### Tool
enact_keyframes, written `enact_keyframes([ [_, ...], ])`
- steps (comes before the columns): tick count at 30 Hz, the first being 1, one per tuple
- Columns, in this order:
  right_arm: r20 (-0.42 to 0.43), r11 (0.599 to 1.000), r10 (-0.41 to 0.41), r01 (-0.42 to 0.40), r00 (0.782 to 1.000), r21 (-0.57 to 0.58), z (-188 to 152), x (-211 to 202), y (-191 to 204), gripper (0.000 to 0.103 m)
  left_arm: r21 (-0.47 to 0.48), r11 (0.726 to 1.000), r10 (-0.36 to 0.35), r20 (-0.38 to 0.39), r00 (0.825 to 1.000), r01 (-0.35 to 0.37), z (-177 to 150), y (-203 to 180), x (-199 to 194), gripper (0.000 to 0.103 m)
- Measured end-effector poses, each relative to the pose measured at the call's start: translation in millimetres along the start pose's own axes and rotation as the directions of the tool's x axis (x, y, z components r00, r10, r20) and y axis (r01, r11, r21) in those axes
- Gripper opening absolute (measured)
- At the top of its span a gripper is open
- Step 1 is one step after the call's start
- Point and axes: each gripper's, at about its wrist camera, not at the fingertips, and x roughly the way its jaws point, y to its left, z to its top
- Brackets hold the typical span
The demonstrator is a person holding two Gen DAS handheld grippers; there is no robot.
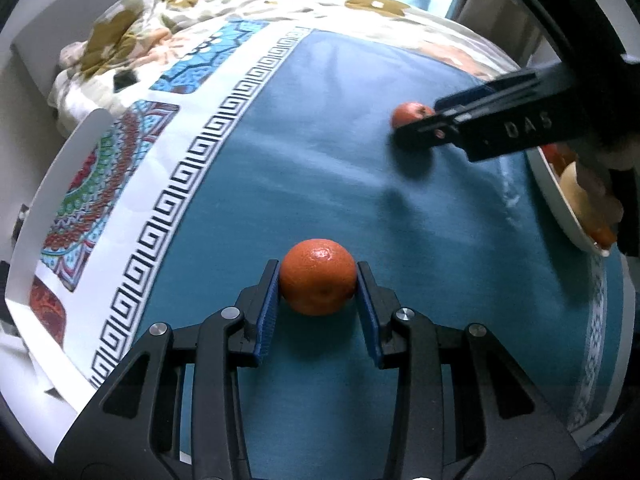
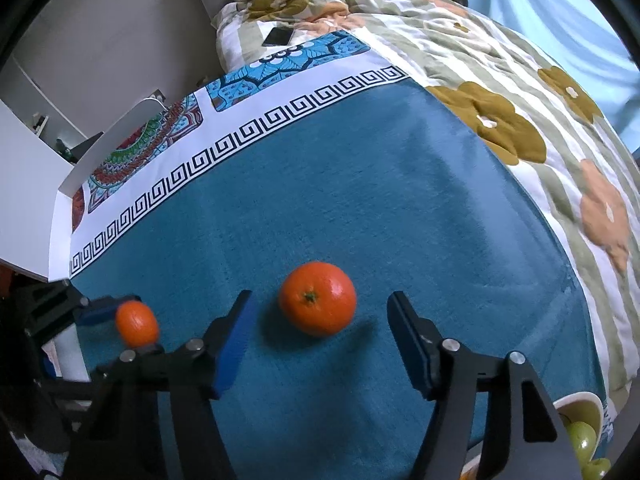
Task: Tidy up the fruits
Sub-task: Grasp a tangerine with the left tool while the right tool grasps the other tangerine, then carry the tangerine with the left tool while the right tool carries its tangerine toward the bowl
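**Left grips one orange, right open around another**

Left wrist view, nearest: left hand-held gripper (image 1: 318, 290) clamped on an orange (image 1: 317, 277), both blue pads touching its sides, fruit sitting on or just over the teal cloth (image 1: 320, 160) — contact with the cloth unclear. Same fruit shows in the right wrist view at far left (image 2: 137, 324), held between the left tool's blue pads.

Right wrist view, nearest: right hand-held gripper (image 2: 318, 332) spread wide, jaws not touching anything. Second orange (image 2: 317, 298) lies on the cloth between the two fingers, a bit closer to the left finger, green stem end facing the camera, shadow under it. Left view catches this one only partly (image 1: 412, 114), mostly hidden behind the right tool's black fingers.

Only the left view shows the white plate (image 1: 568, 216) at the right edge, holding reddish and pale fruit, blurred. Only the right view shows the bowl (image 2: 580, 404) at bottom right with green fruit (image 2: 580, 436) inside, near the right finger.

Farther back: white Greek-key border (image 2: 248, 132) and mandala print along the cloth's left side. Beyond, floral quilt (image 2: 500, 120) on the bed, with a dark phone (image 2: 278, 36) lying on it, clear only in the right view.
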Motion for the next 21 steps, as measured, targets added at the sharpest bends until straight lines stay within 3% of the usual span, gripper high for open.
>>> enact_keyframes([
  [5, -0.009, 1.000, -0.008, 0.008, 1.000, 0.013, -1.4, 6.7, 0.9, 0.053, -0.003, 1.000, 0.002, 0.007, 1.000, -0.002, -2.0, 10.1, -1.8, 0.041],
  [9, -0.002, 1.000, -0.030, 0.030, 1.000, 0.008, -2.5, 7.8, 4.2, 0.036, -0.002, 1.000, -0.002, 0.008, 1.000, 0.002, 0.1, 15.0, -1.1, 0.041],
  [21, 0.067, 0.995, -0.068, 0.063, 0.995, 0.073, -7.9, -24.9, 8.4, 0.036, 0.048, 0.999, -0.012, 0.037, 0.999, 0.010, 18.4, 19.5, -17.8, 0.041],
])
